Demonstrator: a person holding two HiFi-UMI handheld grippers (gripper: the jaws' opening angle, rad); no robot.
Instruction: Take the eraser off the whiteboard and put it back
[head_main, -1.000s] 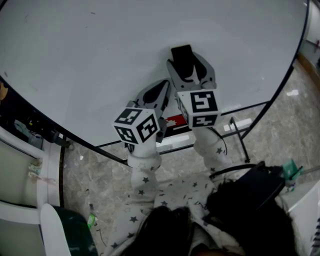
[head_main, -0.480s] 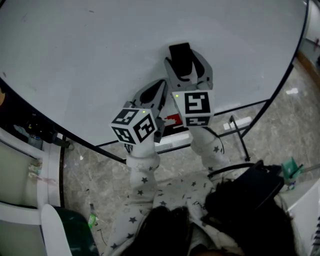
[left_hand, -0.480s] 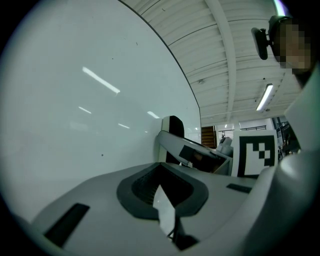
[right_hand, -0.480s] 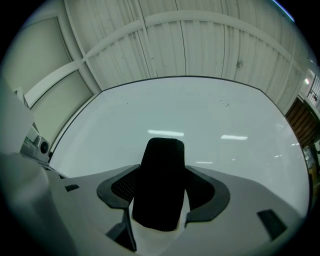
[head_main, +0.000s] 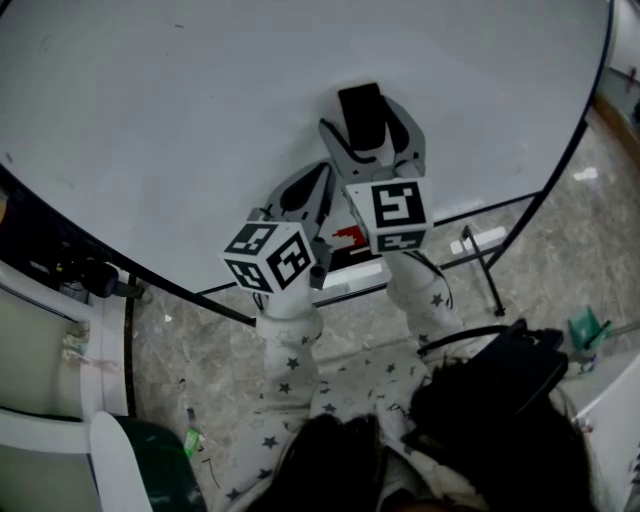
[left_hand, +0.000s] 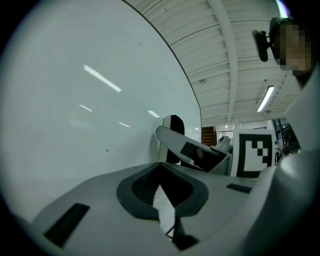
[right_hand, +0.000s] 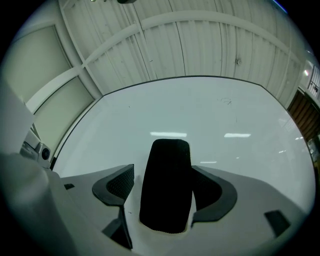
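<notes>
Two grippers work at a whiteboard (head_main: 200, 100) that fills the upper part of the head view, with a grey stone floor (head_main: 200, 340) along the lower edge. The right gripper (head_main: 368, 125) sits at upper centre of that view, tips at the board surface, and its jaws are opening. The black eraser (head_main: 362, 115) stands between them, flat against the board. In the right gripper view the eraser (right_hand: 167, 185) occupies the centre of the frame, upright, with the right gripper (right_hand: 169, 187) around it. A strip of white board shows between the eraser and the pad at frame left, so that pad is clear of it; the pad at frame right lies close beside the eraser, and contact there cannot be confirmed. The left gripper (head_main: 322, 168) sits lower left of the right one, also pointing at the board. In the left gripper view the left gripper (left_hand: 161, 175) has its jaws pressed together at the tips, with nothing between them.
</notes>
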